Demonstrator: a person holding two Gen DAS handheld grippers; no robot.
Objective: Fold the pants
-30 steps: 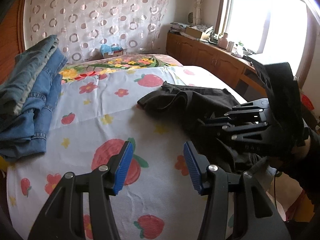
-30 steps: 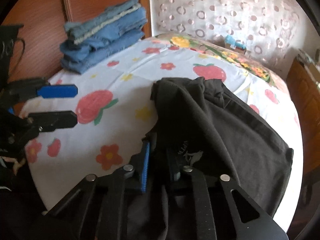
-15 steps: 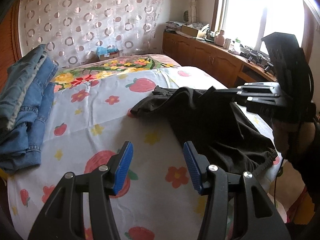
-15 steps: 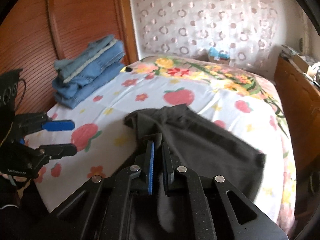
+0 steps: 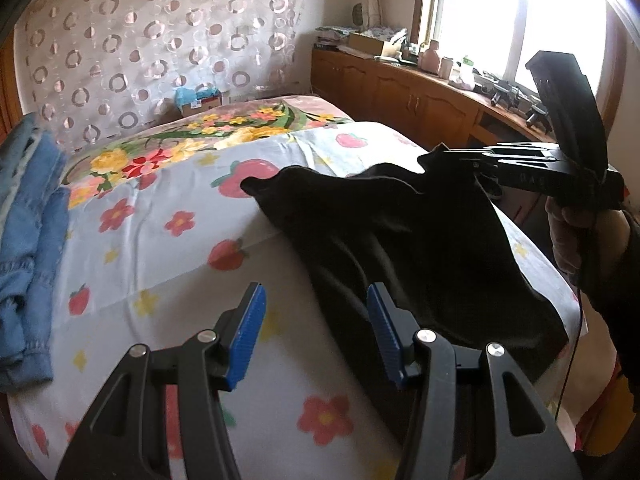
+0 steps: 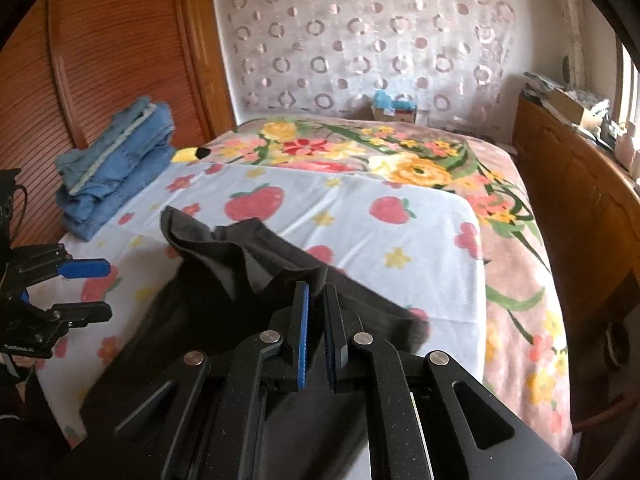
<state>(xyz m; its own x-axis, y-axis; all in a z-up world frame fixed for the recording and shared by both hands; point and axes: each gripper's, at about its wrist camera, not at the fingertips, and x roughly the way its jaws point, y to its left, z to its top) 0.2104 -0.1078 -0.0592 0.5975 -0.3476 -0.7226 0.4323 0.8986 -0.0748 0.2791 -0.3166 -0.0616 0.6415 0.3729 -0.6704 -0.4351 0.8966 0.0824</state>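
Black pants (image 5: 404,240) (image 6: 248,272) lie rumpled on the strawberry-print sheet, one edge lifted off the bed. My right gripper (image 6: 315,294) (image 5: 434,156) is shut on that raised edge, and the cloth hangs down from it towards the bed's near corner. My left gripper (image 5: 314,320) (image 6: 90,288) hovers open above the sheet just left of the pants, nothing between its blue pads (image 5: 248,332). A hand (image 5: 576,236) holds the right gripper at the right.
A stack of folded blue jeans (image 5: 28,240) (image 6: 116,164) sits at the bed's left side by a wooden wall panel (image 6: 100,60). A floral blanket (image 6: 380,156) covers the far bed. A wooden cabinet (image 5: 404,92) with clutter runs under the window.
My right gripper has lifted the pants' edge up and away from the bed, spreading the cloth. The left gripper has shifted sideways across the sheet, still open.
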